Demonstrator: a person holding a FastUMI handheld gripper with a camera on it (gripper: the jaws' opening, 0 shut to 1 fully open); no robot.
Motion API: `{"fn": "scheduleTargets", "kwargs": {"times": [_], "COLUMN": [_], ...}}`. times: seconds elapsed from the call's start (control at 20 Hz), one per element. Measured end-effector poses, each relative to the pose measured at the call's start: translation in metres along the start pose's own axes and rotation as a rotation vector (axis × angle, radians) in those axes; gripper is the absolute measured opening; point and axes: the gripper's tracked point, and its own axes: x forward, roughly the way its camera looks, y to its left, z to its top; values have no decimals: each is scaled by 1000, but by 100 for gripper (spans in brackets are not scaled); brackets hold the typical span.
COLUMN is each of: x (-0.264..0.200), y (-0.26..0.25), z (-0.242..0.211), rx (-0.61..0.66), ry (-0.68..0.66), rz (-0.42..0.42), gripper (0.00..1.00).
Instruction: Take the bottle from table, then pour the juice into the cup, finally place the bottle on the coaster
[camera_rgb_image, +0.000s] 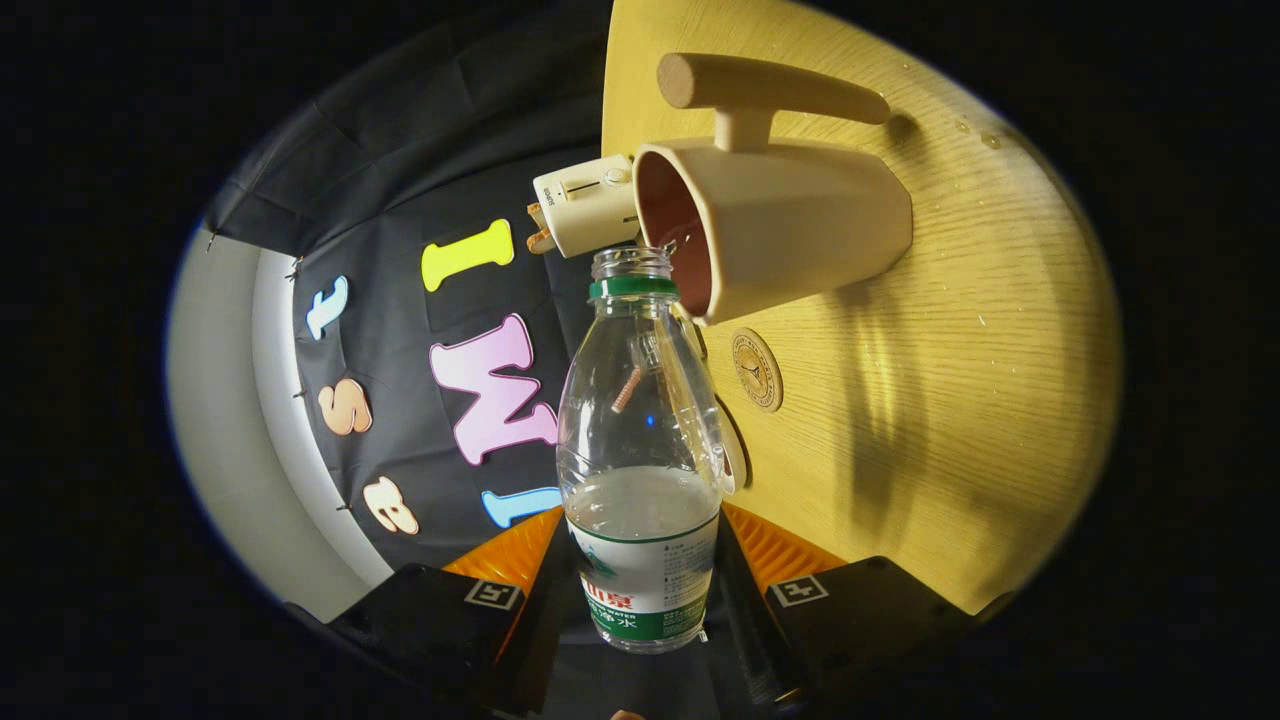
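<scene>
Bottle (640, 440) clamped between both fingers of the tongs (640, 600), cap off, neck rolled sideways toward the cup (770, 225). Open mouth just beside the cup rim, possibly touching; contact not confirmable. Clear liquid pooled in the lower part of the bottle, near the fingers; no stream visible at the mouth.

Stage reached, as a judgement: pickup complete, pour in progress or about to begin. Liquid inside the cup not discernible.

Coaster (757, 370), a round disc on the surface (950, 400), just beside the cup base and near the bottle shoulder, unoccupied. Scattered droplets on the surface beyond the cup. Small pale boxy item (585, 205) behind the cup rim, against the booth cloth.

Remaining: finish the pour, right the bottle, set it down on the coaster, release.
</scene>
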Motion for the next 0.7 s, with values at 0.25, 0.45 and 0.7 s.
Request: {"fn": "scheduleTargets", "kwargs": {"times": [0.25, 0.45, 0.7], "x": [0, 2, 0], "y": [2, 4, 5], "z": [0, 1, -2], "rx": [18, 33, 53], "ry": [-3, -10, -11], "rz": [1, 3, 8], "gripper": [75, 75, 75]}}
